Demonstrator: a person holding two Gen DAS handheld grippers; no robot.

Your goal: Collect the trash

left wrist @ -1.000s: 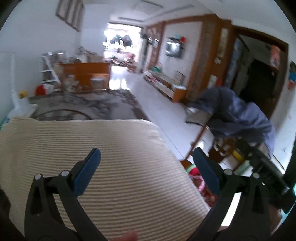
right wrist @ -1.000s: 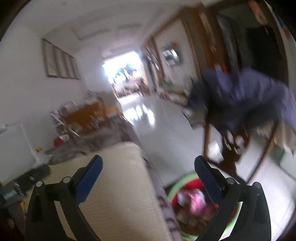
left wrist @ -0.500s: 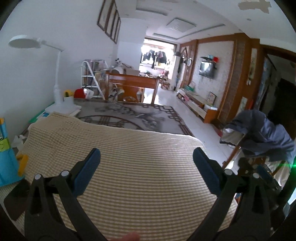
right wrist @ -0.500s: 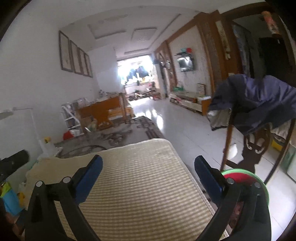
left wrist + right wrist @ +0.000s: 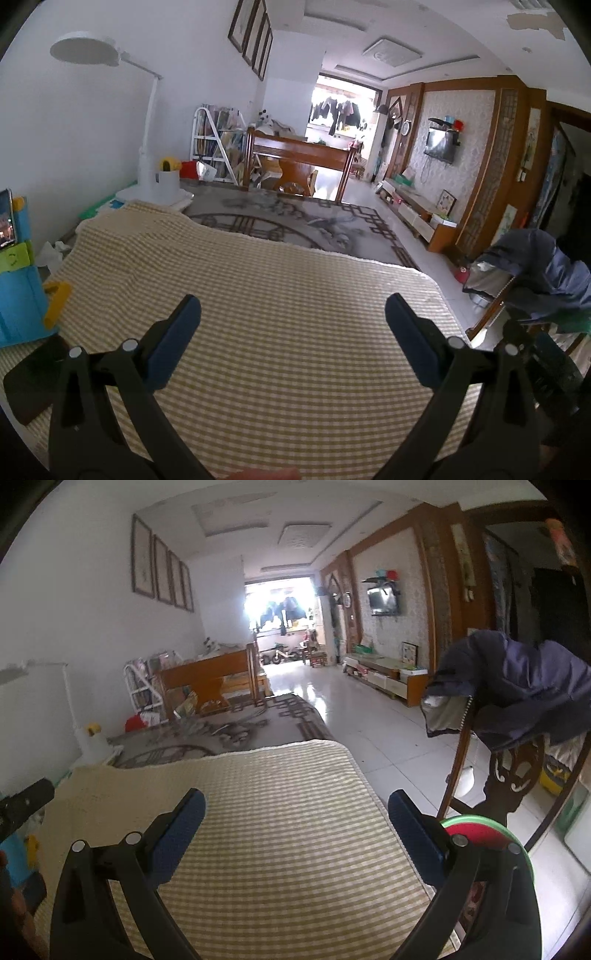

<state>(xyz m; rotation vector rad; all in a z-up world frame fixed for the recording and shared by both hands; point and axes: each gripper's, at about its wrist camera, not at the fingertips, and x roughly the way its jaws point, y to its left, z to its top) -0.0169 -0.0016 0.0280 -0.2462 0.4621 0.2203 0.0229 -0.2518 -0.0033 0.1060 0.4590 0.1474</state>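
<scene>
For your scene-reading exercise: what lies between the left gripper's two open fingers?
In the left wrist view, only bare checked cloth shows between the left gripper fingers; no trash there.

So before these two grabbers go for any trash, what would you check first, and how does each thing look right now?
1. Left gripper open and holding nothing: ok.
2. Right gripper open and holding nothing: ok.
3. Trash to pick on the checked cloth: not ok, none shows on it.
4. Possible trash found: cannot tell; a crumpled white piece lies off the cloth's left edge, maybe tissue.
5. Bin within sight: ok, a green-rimmed bin sits low at the right, partly behind the right gripper's finger.
6. Phone on the cloth's left corner kept clear: ok.
</scene>
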